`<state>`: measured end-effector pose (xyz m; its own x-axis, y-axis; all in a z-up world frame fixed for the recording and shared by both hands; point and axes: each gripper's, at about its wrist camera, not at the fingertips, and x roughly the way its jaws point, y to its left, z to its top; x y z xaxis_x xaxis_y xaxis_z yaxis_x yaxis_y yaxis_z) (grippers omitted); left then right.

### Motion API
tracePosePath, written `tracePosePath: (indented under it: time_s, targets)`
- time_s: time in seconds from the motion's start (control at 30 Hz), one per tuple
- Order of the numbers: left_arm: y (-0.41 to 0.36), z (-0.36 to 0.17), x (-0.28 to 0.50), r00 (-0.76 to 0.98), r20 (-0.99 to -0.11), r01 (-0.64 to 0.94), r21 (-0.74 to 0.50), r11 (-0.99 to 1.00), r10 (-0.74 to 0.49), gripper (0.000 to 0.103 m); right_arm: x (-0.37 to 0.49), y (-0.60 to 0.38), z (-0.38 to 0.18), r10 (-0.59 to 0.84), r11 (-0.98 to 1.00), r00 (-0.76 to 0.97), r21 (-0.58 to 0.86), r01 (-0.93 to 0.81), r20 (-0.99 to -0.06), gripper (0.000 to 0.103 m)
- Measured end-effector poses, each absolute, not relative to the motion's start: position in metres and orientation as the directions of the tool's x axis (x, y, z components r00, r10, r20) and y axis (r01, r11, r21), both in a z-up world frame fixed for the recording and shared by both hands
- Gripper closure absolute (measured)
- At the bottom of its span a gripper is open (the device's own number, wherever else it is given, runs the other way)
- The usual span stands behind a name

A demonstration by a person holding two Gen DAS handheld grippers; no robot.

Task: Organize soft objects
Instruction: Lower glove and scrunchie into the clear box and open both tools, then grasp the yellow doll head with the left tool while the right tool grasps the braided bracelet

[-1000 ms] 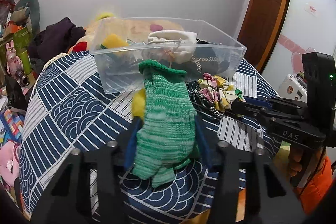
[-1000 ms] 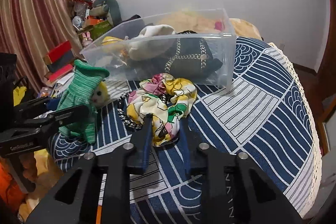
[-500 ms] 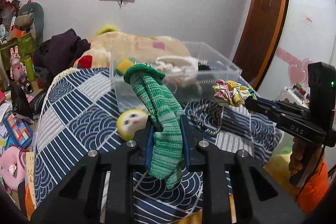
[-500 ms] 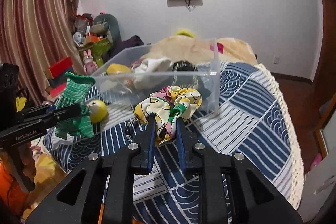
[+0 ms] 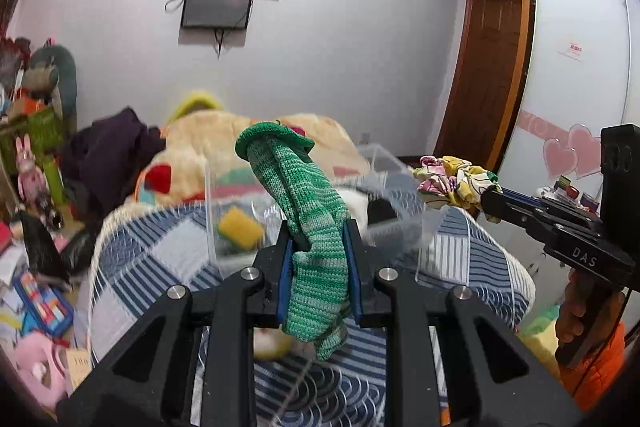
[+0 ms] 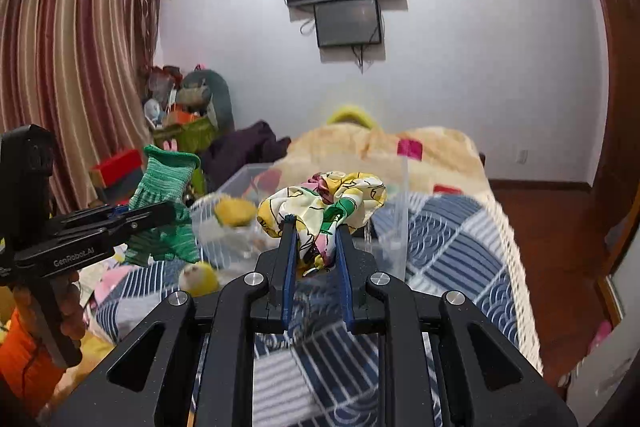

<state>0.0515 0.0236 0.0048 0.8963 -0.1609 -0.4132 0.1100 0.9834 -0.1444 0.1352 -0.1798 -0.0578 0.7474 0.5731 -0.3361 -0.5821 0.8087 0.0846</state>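
My left gripper (image 5: 318, 227) is shut on a green knitted glove (image 5: 308, 219) and holds it up in the air, cuff upward; the glove also shows in the right wrist view (image 6: 164, 207). My right gripper (image 6: 314, 223) is shut on a yellow floral scrunchie (image 6: 324, 199), also lifted; it also shows in the left wrist view (image 5: 456, 179). A clear plastic bin (image 5: 224, 227) stands on the blue patterned tablecloth (image 5: 152, 259) ahead and below both grippers. It holds a yellow sponge (image 5: 240, 227) and white and dark soft items.
A small yellow round toy (image 6: 198, 277) lies on the cloth near the bin. A bed with a beige blanket (image 6: 360, 143) is behind the table. Toys and boxes clutter the floor at the left (image 5: 28, 267). A wardrobe (image 5: 560, 67) stands at the right.
Both grippers have risen well above the table, carrying the glove and the scrunchie upward. The bin now sits lower in both views.
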Motion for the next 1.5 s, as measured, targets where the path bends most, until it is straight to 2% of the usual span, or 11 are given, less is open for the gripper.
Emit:
tracePosePath:
  time_s: [0.17, 0.33, 0.8, 0.97, 1.07, 1.17, 1.23, 1.3, 1.43, 1.5]
  targets:
    - [0.029, 0.018, 0.069, 0.91, -0.39, 0.097, -0.136, 0.986, -0.143, 0.08, 0.148, -0.17, -0.045, 0.566, 0.815, 0.765, 0.067, -0.575, -0.308, 0.086]
    - [0.028, 0.019, 0.093, 0.906, -0.402, 0.092, -0.117, 0.989, -0.131, 0.08, 0.167, -0.159, -0.045, 0.557, 0.82, 0.765, 0.067, -0.569, -0.323, 0.086]
    - [0.016, -0.025, 0.163, 0.829, -0.546, 0.08, -0.099, 0.992, -0.121, 0.08, 0.217, -0.128, -0.081, 0.497, 0.842, 0.718, 0.069, -0.536, -0.487, 0.086]
    - [0.029, -0.037, 0.18, 0.808, -0.577, 0.042, -0.144, 0.989, -0.118, 0.079, 0.216, -0.126, -0.088, 0.478, 0.843, 0.71, 0.043, -0.536, -0.517, 0.085]
    - [0.035, -0.046, 0.186, 0.792, -0.6, 0.023, -0.15, 0.988, -0.109, 0.074, 0.209, -0.128, -0.087, 0.47, 0.844, 0.715, 0.025, -0.536, -0.517, 0.084]
    - [0.037, -0.05, 0.184, 0.787, -0.609, 0.02, -0.127, 0.992, -0.094, 0.069, 0.204, -0.131, -0.084, 0.467, 0.843, 0.716, 0.015, -0.538, -0.52, 0.078]
    - [0.038, -0.049, 0.179, 0.798, -0.596, 0.013, -0.123, 0.992, -0.085, 0.06, 0.201, -0.134, -0.082, 0.466, 0.844, 0.718, 0.015, -0.537, -0.517, 0.07]
    - [0.039, -0.046, 0.172, 0.808, -0.582, 0.013, -0.133, 0.991, -0.089, 0.045, 0.2, -0.136, -0.079, 0.472, 0.844, 0.72, 0.025, -0.536, -0.51, 0.064]
    - [0.038, -0.04, 0.158, 0.816, -0.568, 0.04, -0.136, 0.99, -0.111, 0.043, 0.192, -0.141, -0.075, 0.477, 0.843, 0.725, 0.026, -0.537, -0.496, 0.062]
    - [0.037, -0.036, 0.15, 0.819, -0.563, 0.048, -0.132, 0.99, -0.115, 0.038, 0.186, -0.144, -0.071, 0.476, 0.845, 0.736, 0.019, -0.534, -0.482, 0.051]
